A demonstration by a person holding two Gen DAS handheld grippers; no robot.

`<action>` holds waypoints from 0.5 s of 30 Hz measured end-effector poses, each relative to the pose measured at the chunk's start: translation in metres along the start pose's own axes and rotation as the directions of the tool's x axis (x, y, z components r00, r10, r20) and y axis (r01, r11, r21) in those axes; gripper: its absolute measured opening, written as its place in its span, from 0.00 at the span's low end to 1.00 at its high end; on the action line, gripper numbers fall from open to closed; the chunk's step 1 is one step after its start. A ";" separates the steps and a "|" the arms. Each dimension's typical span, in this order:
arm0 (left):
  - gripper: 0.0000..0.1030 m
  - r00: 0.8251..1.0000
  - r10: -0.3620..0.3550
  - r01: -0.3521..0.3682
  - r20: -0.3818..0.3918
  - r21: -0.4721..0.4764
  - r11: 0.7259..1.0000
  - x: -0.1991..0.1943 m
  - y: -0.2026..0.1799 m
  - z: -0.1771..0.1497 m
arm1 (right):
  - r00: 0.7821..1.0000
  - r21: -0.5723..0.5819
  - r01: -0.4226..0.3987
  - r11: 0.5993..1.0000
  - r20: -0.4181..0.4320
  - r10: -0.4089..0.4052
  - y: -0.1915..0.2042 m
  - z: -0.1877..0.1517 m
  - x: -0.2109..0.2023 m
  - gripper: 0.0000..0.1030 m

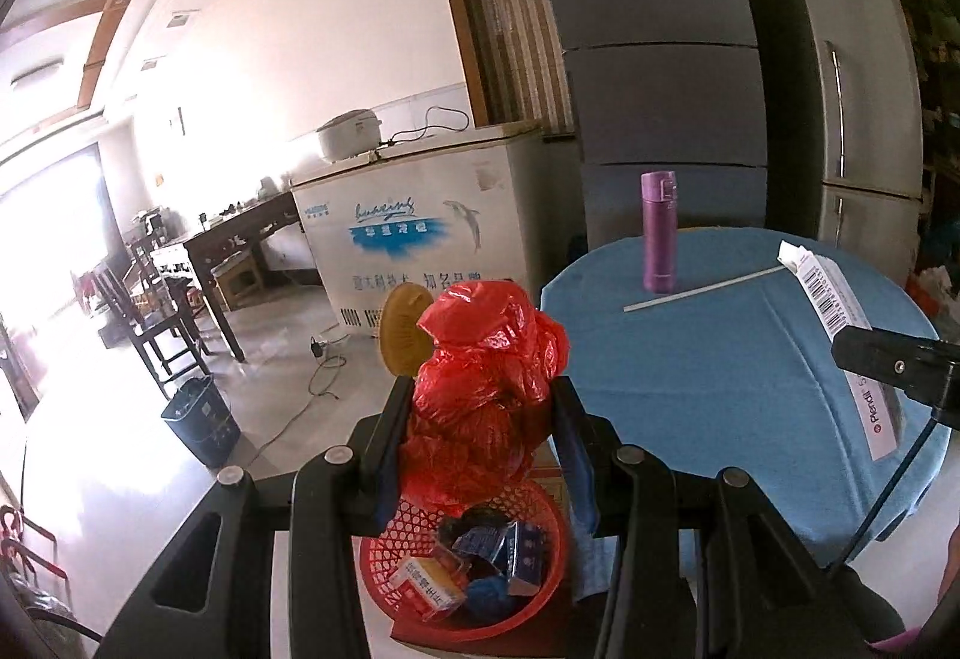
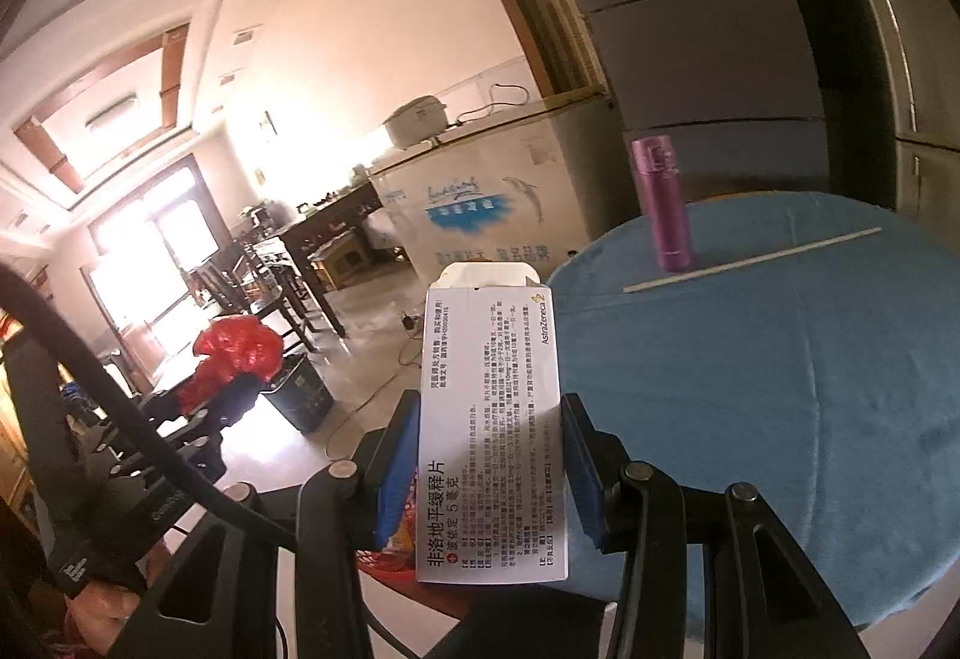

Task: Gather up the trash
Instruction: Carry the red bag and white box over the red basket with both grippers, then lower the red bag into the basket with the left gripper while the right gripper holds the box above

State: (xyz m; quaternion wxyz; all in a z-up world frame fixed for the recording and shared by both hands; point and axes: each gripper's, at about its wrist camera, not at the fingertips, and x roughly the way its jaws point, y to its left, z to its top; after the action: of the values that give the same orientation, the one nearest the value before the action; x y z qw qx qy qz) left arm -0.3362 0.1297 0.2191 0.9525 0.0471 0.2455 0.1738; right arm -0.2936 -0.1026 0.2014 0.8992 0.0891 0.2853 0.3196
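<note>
You're in a bright living room with a pale tiled floor, a chest freezer against the wall and a round desk under a blue cloth on your right. Both grippers are loaded. Your left gripper is clamped on a crumpled red plastic bag, bunched upright between the jaws. Your right gripper is squeezing a white medicine box by its long sides, its long axis running straight away from the camera, top flap open at the far end.

Here's the relation that counts: the red basket sits directly below your left gripper, almost under the bag, already holding small boxes and wrappers. If that is the drop point, the bag only has to go down. The box is farther off, out over the desk edge to the right, so the left hand is clearly nearer. There's also a dark bin on the floor, down and left of the left gripper, well apart from both hands; I can't tell which one you mean to use.

On the desk a purple flask stands upright, with a thin pale stick lying just beside its base.

Hidden bits: the left gripper's body covers the basket's near rim, and in the right view the box blocks everything straight ahead, leaving only a sliver of red mesh below it. The windows are blown out white.
</note>
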 end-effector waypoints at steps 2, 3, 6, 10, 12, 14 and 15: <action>0.45 1.000 0.002 -0.002 -0.003 -0.006 1.000 0.002 0.003 -0.002 | 1.000 -0.013 -0.011 1.000 0.006 0.011 0.006 -0.002 -0.001 0.47; 0.45 1.000 0.002 -0.002 -0.006 -0.010 1.000 0.003 0.005 -0.002 | 1.000 -0.017 -0.022 1.000 0.007 0.022 0.009 -0.003 -0.001 0.47; 0.45 1.000 0.004 -0.004 -0.008 -0.016 1.000 0.003 0.008 -0.004 | 0.999 -0.030 -0.032 0.999 0.007 0.033 0.015 -0.005 0.001 0.47; 0.45 1.000 0.009 -0.009 -0.014 -0.023 1.000 0.004 0.013 -0.005 | 0.999 -0.028 -0.049 0.998 -0.007 0.049 0.020 -0.004 0.007 0.47; 0.45 1.000 0.014 -0.014 -0.017 -0.025 1.000 0.006 0.012 -0.004 | 0.998 -0.031 -0.056 0.998 -0.017 0.055 0.022 -0.003 0.011 0.47; 0.45 1.000 0.015 -0.016 -0.022 -0.029 0.999 0.007 0.014 -0.005 | 0.998 -0.034 -0.063 0.997 -0.030 0.062 0.025 -0.004 0.016 0.47; 0.45 1.000 0.018 -0.019 -0.024 -0.031 0.999 0.008 0.015 -0.006 | 0.997 -0.035 -0.067 0.997 -0.035 0.066 0.025 -0.001 0.021 0.47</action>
State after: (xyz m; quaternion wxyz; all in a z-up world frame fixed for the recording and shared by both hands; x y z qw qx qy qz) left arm -0.3371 0.1470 0.2131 0.9485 0.0324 0.2536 0.1868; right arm -0.2937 -0.0701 0.1994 0.8845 0.0768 0.2915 0.3561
